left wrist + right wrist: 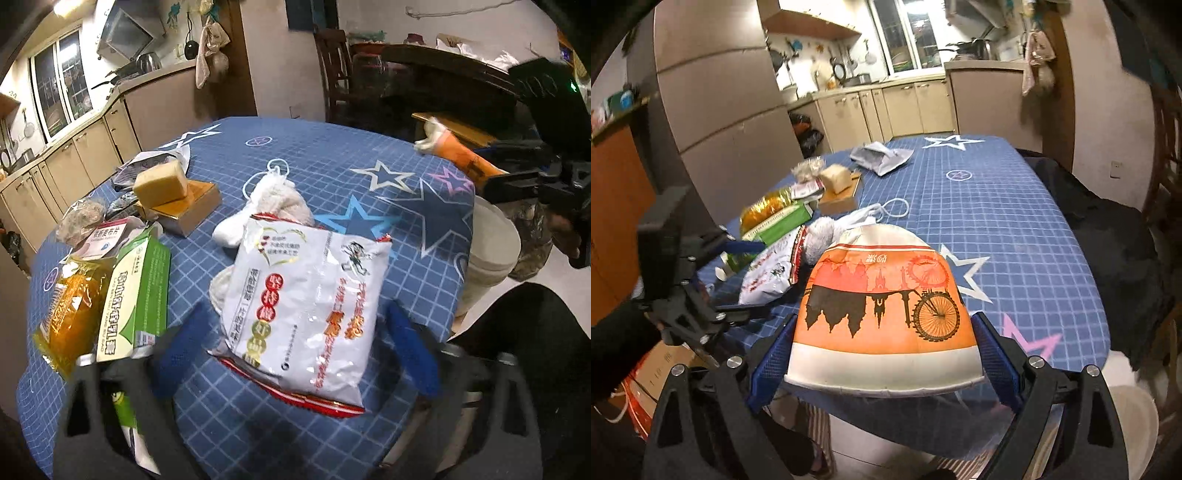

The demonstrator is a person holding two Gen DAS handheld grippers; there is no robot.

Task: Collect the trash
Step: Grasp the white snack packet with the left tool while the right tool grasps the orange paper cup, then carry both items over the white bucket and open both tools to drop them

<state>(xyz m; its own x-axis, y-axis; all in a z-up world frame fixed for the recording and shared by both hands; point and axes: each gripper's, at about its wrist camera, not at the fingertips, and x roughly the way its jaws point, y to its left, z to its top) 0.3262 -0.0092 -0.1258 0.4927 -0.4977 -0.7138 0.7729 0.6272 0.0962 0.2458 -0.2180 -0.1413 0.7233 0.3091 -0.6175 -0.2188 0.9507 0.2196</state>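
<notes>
My right gripper (884, 354) is shut on an orange and white paper cup (882, 310), held sideways over the near edge of the blue star tablecloth (1015, 221). The cup also shows in the left wrist view (465, 157) at the far right. My left gripper (295, 339) is open, its blue pads on either side of a white snack bag with red print (306, 306) that lies flat on the table. A crumpled white cloth bag (273, 203) lies just behind the snack bag.
At the table's left lie a green and white carton (133, 295), a yellow wrapper (66, 314), a tan sponge on a small box (173, 195) and crumpled paper (147, 166). A white bucket (487, 251) stands on the floor beside the table's right edge. Kitchen cabinets are behind.
</notes>
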